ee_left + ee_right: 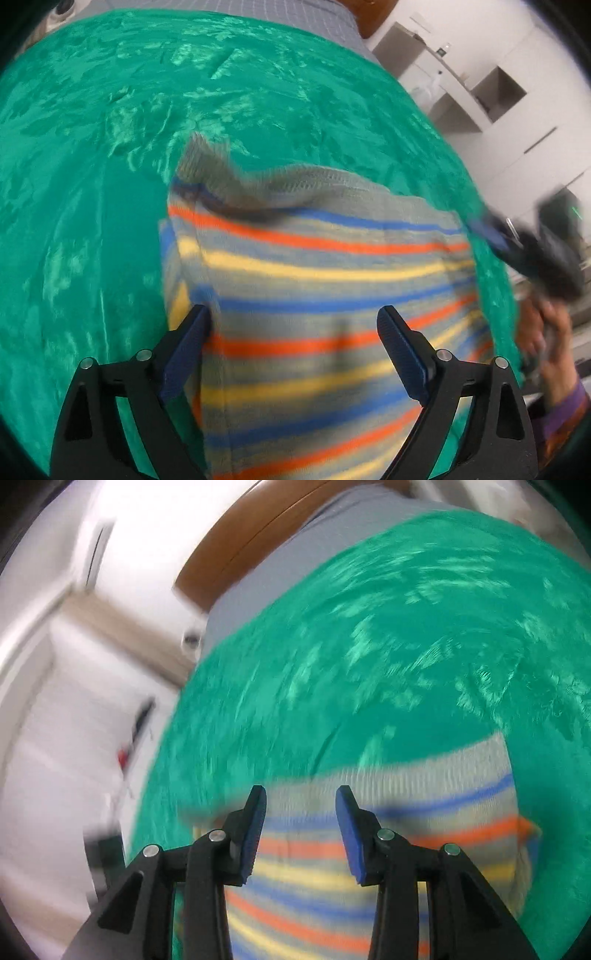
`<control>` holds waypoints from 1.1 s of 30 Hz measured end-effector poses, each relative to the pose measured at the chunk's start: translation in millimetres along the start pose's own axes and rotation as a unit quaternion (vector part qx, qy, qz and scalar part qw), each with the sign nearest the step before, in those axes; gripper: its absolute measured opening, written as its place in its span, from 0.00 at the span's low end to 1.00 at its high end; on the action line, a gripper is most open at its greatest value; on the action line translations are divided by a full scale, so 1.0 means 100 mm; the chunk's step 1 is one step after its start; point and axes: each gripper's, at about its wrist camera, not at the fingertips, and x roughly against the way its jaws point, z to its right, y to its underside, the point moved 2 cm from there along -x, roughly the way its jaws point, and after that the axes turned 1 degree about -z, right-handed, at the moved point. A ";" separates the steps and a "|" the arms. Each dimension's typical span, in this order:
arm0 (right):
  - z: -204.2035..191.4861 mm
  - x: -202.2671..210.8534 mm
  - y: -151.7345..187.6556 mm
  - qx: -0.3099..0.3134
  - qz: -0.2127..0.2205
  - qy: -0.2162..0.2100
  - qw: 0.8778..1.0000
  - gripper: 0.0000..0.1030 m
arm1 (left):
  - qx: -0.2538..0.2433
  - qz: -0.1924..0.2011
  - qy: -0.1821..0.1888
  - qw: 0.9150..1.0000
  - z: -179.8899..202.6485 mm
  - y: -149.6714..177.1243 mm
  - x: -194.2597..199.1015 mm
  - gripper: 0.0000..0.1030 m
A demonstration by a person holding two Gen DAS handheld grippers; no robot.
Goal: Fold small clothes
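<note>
both grippers, left gripper (293,325) and right gripper (301,805), hang spread over the striped knit garment (314,288) (green blanket (92,184) beneath); pinch matching corners before folding

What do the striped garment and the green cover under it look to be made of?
The striped garment looks like a soft knit, perhaps cotton or wool blend: a ribbed band runs along one edge and the surface is matte. The green cover looks like plush velvet or fleece, with a shiny crushed nap; motion blur leaves both uncertain.
</note>
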 end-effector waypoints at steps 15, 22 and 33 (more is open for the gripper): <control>0.10 1.02 1.82 0.159 -0.054 0.101 0.981 0.44 | 0.008 0.063 -0.023 0.998 0.03 0.82 0.49 0.86; 0.31 0.88 2.17 0.137 -0.068 0.144 0.978 0.43 | 0.002 0.049 -0.148 0.988 -0.18 1.75 0.71 0.84; 0.17 1.35 2.77 0.143 0.046 0.194 0.969 0.60 | -0.009 0.136 -0.214 0.967 -0.15 2.39 0.71 0.98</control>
